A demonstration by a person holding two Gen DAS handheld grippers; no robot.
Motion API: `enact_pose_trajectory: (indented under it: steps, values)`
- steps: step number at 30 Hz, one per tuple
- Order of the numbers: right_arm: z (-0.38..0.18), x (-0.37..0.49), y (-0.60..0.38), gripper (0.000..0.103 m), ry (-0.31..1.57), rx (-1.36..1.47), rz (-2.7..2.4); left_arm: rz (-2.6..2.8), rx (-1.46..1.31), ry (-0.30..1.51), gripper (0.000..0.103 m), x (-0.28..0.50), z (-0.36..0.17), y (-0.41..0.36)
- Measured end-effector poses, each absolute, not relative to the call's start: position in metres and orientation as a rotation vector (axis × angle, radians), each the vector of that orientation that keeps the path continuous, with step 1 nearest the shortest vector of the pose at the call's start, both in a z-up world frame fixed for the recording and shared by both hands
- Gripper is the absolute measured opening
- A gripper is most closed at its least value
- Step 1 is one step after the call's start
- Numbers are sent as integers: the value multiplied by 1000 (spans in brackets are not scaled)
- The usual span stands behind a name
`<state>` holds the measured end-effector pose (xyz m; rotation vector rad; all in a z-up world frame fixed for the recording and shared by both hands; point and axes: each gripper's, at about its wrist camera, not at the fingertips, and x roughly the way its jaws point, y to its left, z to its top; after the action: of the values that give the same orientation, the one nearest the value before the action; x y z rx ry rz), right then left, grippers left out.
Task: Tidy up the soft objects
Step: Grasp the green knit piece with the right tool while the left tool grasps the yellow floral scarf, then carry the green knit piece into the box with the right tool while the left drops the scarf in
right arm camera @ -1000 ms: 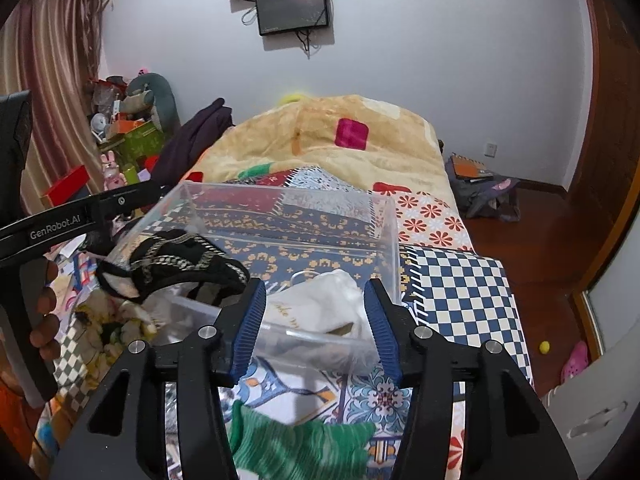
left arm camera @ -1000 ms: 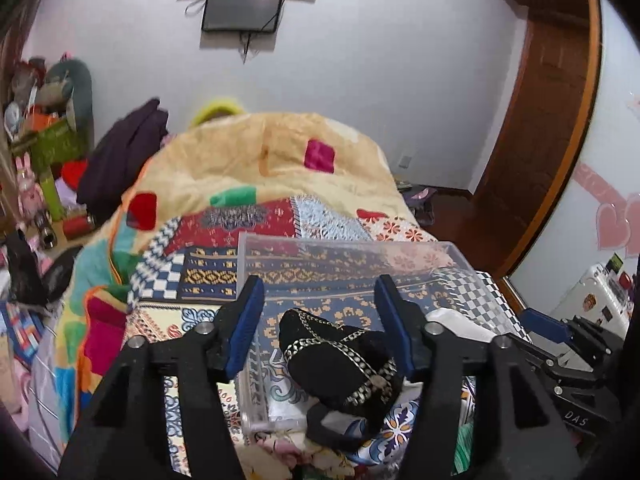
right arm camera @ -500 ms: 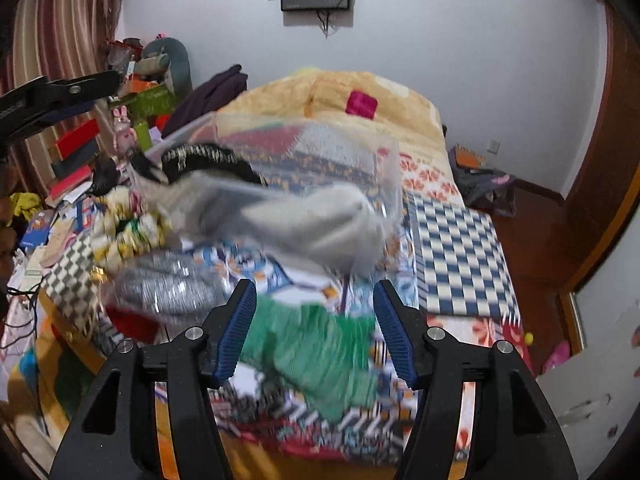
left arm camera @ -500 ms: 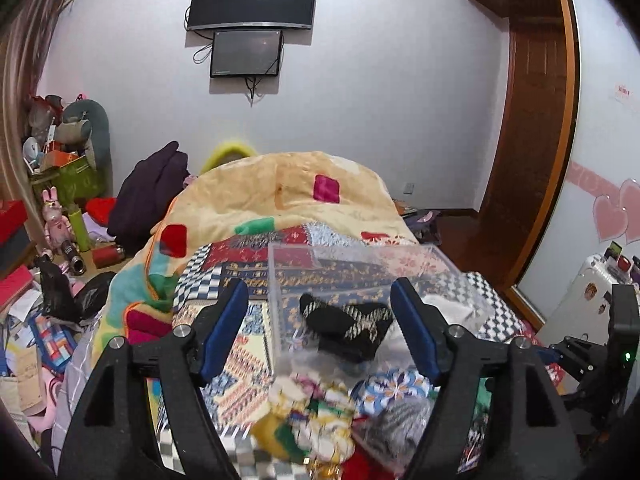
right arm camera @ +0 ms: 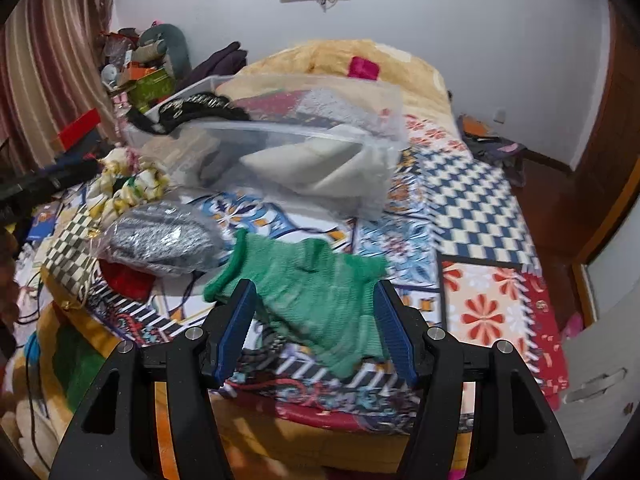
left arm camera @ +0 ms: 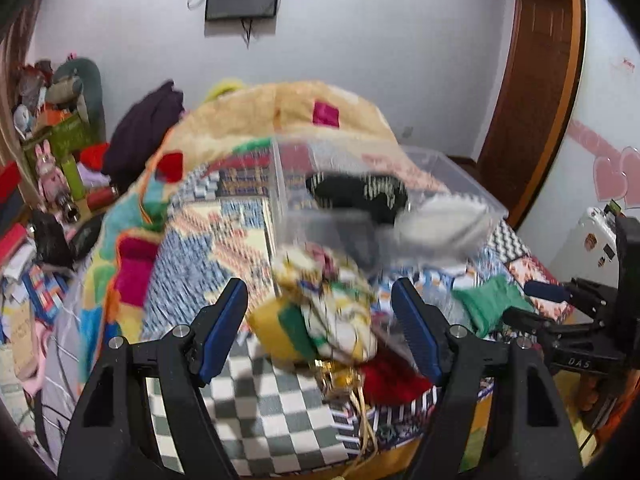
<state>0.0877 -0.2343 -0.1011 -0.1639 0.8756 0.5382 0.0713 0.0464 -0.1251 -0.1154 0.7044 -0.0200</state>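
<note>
Holding nothing, your right claw (right arm camera: 314, 326) gapes wide over the green knit (right arm camera: 308, 300); your left claw (left arm camera: 320, 330) gapes wide over the bed (left arm camera: 272, 408) too

The clear plastic bin (right arm camera: 280, 136) holds a black piece with pale gold trim (right arm camera: 200, 106) and a cream cloth (right arm camera: 316, 164). Just in front of the bin lie a green knit (right arm camera: 304, 292), a silver-grey bundle (right arm camera: 160, 240) and a yellow, white and green floral cloth (left arm camera: 328, 312). Right of it, the bedspread (right arm camera: 476, 208) shows blue-and-white checks.
</note>
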Motion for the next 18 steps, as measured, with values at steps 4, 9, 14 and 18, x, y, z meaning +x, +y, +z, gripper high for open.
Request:
enact_pose_trajectory:
  steps: [4,9,14,18]
  values:
    - [-109,90,-226,57,901,-182,537,-32,-114,728,52,72,-137,44]
    - [-109,90,-227,40,900,-161,544,-49,-95,722,26,74,-138,43]
    - [-105,89,-229,26,890,-146,554,-53,-82,723,19,75,-138,44]
    - [-102,89,-229,16,880,-143,562,-53,-74,722,17,74,-136,45]
